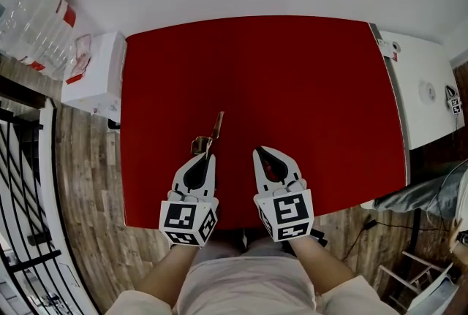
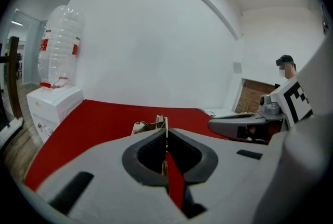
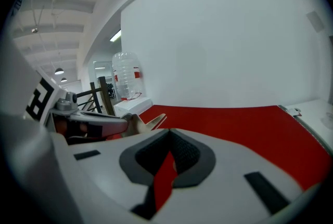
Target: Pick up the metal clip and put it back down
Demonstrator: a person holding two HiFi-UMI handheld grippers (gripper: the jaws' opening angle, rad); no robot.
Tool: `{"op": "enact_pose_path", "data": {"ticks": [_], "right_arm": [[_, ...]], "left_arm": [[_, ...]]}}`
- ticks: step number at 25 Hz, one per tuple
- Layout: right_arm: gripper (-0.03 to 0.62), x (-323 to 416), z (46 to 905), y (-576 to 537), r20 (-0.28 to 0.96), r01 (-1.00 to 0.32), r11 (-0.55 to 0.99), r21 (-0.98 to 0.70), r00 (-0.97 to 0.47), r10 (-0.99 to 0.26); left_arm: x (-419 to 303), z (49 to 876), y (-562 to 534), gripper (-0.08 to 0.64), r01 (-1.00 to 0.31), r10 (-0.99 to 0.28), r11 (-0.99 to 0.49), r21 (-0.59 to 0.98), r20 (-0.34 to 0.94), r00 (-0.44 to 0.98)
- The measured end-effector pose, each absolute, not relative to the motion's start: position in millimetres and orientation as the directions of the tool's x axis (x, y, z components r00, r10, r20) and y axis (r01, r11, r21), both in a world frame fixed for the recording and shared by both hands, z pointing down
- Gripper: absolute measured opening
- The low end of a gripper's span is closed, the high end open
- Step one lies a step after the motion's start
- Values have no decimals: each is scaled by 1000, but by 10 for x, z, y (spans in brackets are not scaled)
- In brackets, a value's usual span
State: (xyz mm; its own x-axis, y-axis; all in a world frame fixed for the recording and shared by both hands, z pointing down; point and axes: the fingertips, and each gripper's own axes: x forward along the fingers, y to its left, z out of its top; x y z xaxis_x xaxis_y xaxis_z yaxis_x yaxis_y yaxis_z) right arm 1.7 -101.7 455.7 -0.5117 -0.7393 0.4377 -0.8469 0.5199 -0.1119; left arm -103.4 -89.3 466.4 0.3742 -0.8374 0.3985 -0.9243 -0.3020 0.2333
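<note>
Bottle (image 1: pixel 35 27) atop white dispenser (image 1: pixel 93 76); left claw (image 1: pixel 208 154) pinches metal clip (image 1: pixel 213 131).

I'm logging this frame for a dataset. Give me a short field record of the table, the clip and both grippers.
table: red top
left gripper: shut on metal clip
metal clip position: sticks out past the left gripper's tip
right gripper: shut, nothing between jaws
clip touching table: cannot tell
</note>
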Motion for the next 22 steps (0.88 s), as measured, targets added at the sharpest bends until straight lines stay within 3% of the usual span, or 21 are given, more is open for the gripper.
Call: {"op": "enact_pose_path", "data": {"ticks": [22], "right_arm": [[6,34,5518,-1305,499,-850,490,-195,-516,-696]], "left_arm": [[-979,5899,-1497,9,-918,-795,-253,305,475,377]]}}
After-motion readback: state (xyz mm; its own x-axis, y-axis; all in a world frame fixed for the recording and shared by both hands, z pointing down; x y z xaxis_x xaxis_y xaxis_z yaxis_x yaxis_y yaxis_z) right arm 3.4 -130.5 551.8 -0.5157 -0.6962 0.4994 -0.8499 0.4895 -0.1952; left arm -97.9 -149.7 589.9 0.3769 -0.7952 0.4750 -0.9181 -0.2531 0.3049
